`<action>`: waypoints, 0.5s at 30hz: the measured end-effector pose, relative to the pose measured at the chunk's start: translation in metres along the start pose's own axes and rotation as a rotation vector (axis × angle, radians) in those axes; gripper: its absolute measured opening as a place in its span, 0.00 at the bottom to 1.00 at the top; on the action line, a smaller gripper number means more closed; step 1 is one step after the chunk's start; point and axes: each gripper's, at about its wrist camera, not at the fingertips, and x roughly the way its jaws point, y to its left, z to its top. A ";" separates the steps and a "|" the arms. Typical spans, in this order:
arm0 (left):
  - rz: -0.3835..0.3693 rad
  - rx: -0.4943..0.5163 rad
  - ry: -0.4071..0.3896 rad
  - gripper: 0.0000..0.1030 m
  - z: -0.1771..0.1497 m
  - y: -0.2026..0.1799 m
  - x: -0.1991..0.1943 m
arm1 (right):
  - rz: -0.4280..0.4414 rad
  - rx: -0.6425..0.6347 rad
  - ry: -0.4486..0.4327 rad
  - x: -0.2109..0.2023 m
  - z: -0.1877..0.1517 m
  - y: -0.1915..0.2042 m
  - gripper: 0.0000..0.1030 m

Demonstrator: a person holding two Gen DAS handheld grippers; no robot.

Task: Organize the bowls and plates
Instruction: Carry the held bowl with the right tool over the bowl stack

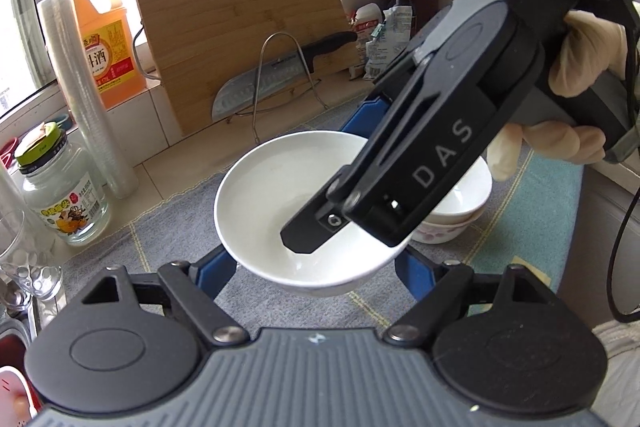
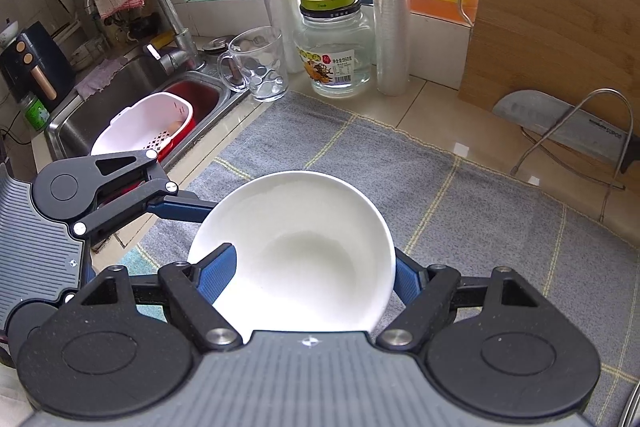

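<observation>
Two grippers (image 1: 316,267) (image 2: 308,279) — one white bowl (image 2: 296,251) between

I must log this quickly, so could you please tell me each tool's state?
Left tool: flanks the white bowl, grip cannot be told.
Right tool: closed on the white bowl.

My left wrist camera sits just behind its own fingers, tilted down and close over a white bowl (image 1: 280,211), facing the cutting board (image 1: 244,27) at the counter's back edge. My right wrist camera looks down steeper, close above the same bowl, facing the sink (image 2: 120,95) and window side. Both views share the bowl, the grey mat (image 2: 460,211), the glass jar (image 2: 334,51) and the knife rack (image 1: 276,83).
</observation>
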 end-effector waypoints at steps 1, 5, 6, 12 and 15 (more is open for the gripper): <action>-0.010 0.010 -0.005 0.83 0.004 -0.004 0.002 | -0.010 0.007 -0.003 -0.004 -0.003 -0.003 0.82; -0.044 0.038 -0.026 0.83 0.015 -0.016 0.006 | -0.048 0.029 -0.019 -0.020 -0.012 -0.014 0.82; -0.053 0.046 -0.031 0.83 0.018 -0.018 0.008 | -0.058 0.036 -0.023 -0.024 -0.014 -0.017 0.82; -0.110 0.083 -0.055 0.83 0.034 -0.032 0.022 | -0.121 0.078 -0.045 -0.046 -0.027 -0.035 0.82; -0.140 0.092 -0.059 0.83 0.041 -0.039 0.030 | -0.146 0.104 -0.053 -0.055 -0.033 -0.045 0.82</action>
